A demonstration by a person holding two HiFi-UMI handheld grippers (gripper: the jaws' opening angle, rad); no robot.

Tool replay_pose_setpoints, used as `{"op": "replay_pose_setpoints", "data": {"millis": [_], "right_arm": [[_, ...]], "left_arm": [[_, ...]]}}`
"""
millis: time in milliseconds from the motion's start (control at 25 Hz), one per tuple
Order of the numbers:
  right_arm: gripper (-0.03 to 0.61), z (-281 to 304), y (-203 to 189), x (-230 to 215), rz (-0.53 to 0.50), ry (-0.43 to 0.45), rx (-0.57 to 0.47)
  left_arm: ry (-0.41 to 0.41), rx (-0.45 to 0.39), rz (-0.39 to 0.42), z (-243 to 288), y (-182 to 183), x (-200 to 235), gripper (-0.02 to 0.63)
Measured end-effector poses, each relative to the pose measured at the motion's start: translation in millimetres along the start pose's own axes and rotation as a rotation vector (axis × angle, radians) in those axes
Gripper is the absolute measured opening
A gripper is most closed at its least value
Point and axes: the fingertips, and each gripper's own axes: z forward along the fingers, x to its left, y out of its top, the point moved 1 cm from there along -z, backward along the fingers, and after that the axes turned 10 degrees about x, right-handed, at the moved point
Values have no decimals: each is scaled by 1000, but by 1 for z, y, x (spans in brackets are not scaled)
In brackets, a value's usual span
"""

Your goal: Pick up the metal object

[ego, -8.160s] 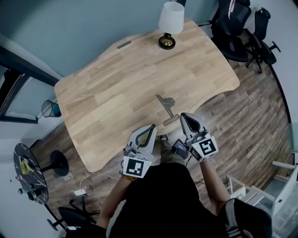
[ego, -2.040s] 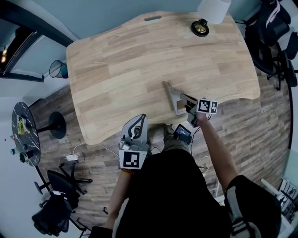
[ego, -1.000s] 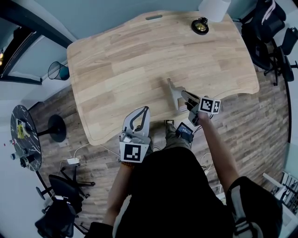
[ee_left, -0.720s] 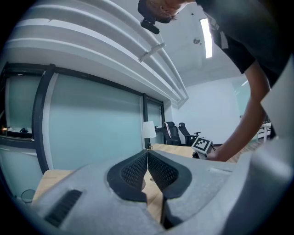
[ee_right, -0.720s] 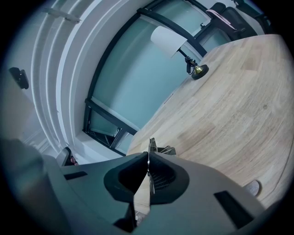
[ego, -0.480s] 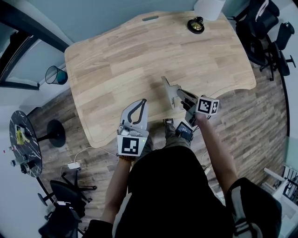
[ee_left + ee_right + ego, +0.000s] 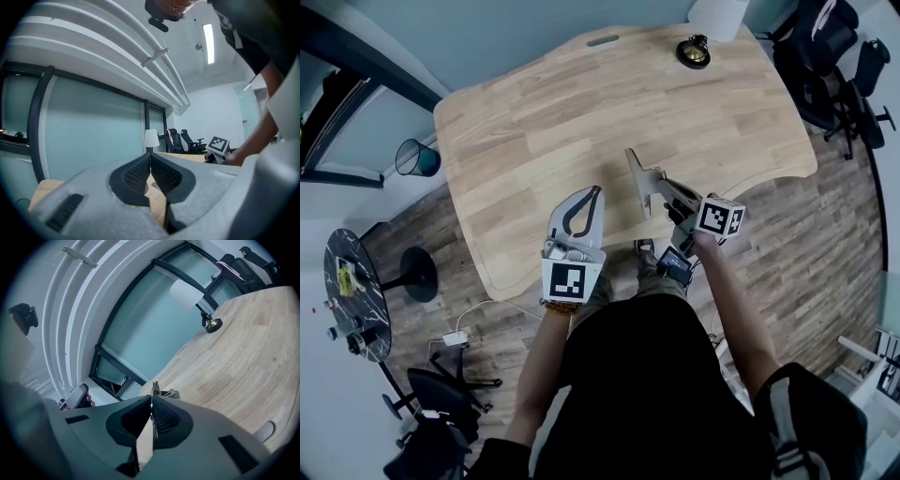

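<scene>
The metal object point(image 7: 641, 180), a thin flat strip with a clip-like fitting at its far end, is sitting just right of the frame's centre, over the near edge of the table point(image 7: 534, 112). The right claw point(image 7: 667, 195) is clamping its lower end, squeezing flat on the thin blade. The long axis is running from the claw at lower right up toward the upper left, with the free tip pointing at the top of the frame. By my read the grasp is made and the lift is under way. The next move is calling for a steady raise, without letting that slim strip twist. The left claw point(image 7: 592, 193) is hanging closed and empty at lower centre, and a desk lamp point(image 7: 695, 51) is standing well apart at the top.
</scene>
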Motion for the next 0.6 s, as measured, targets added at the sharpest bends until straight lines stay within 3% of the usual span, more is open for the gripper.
{"op": "replay_pose_setpoints", "data": {"millis": [600], "right_arm": [[9,-12,26,50,-45,36,-128]], "left_arm": [[36,-44,-11,10,19,13,17]]}}
